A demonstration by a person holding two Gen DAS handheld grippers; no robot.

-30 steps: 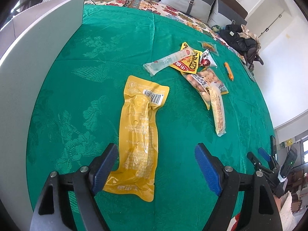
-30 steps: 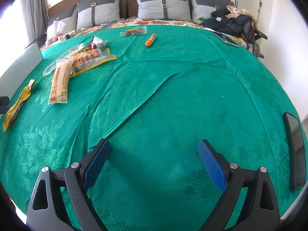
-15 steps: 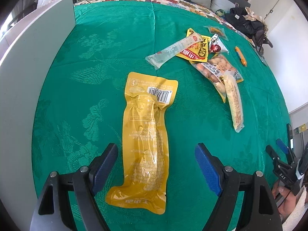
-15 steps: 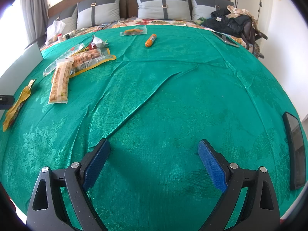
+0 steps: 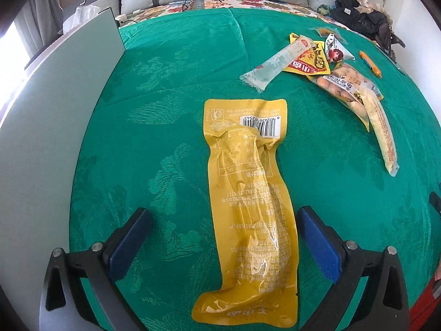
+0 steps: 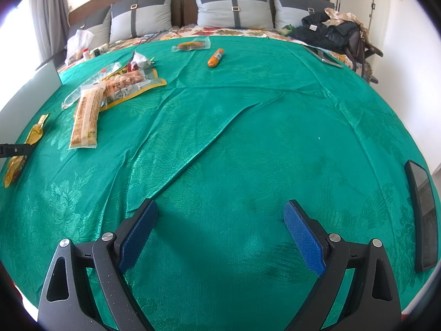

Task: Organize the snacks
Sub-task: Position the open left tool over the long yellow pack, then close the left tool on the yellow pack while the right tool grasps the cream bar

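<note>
A long yellow snack pack [image 5: 248, 198] lies flat on the green cloth, barcode end away from me. My left gripper [image 5: 223, 237] is open with its near end between the blue pads, not gripping it. A pile of snacks [image 5: 325, 69] lies at the far right: a pale green stick pack [image 5: 275, 66], a yellow-red pack, a peanut pack and a beige bar [image 5: 381, 127]. My right gripper [image 6: 220, 229] is open and empty over bare cloth. The right wrist view shows the pile [image 6: 115, 88], the yellow pack [image 6: 24, 143], an orange sausage [image 6: 215, 58] and a clear pack [image 6: 191, 45].
A grey-white panel [image 5: 46, 138] stands along the left of the cloth. A dark phone [image 6: 421, 215] lies at the right edge. Cushions [image 6: 234, 8] and a black bag [image 6: 330, 30] are at the back. The cloth has a raised fold [image 6: 220, 135].
My left gripper has swung right and lined up with the yellow pack, which now runs straight between its pads. The right gripper has not moved.
</note>
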